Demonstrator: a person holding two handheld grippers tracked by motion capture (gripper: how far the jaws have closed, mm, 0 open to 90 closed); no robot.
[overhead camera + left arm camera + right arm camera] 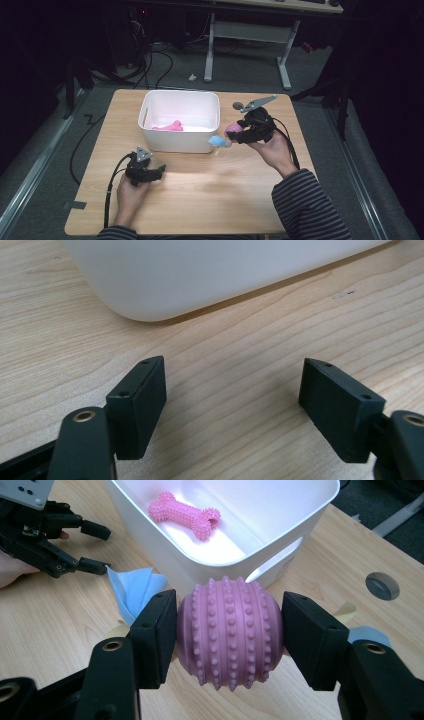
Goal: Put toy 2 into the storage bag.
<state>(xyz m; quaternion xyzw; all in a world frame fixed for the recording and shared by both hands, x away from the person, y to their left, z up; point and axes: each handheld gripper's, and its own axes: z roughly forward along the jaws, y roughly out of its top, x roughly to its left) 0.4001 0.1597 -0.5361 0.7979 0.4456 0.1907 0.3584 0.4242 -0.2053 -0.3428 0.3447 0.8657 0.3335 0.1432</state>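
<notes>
My right gripper is shut on a pink knobbly ball, its pads pressing on both sides. Blue fabric flaps stick out behind the ball. In the high view the right gripper holds the ball above the table, just right of a white bin. A pink spiked bone toy lies inside the bin. My left gripper rests low over the wood with its jaws open and nothing between them, near the bin's rounded corner.
A grey round disc is set in the tabletop behind the right gripper. Wooden table has bare room in front of the bin. Cables trail from both grippers. A desk frame stands on the floor beyond the table.
</notes>
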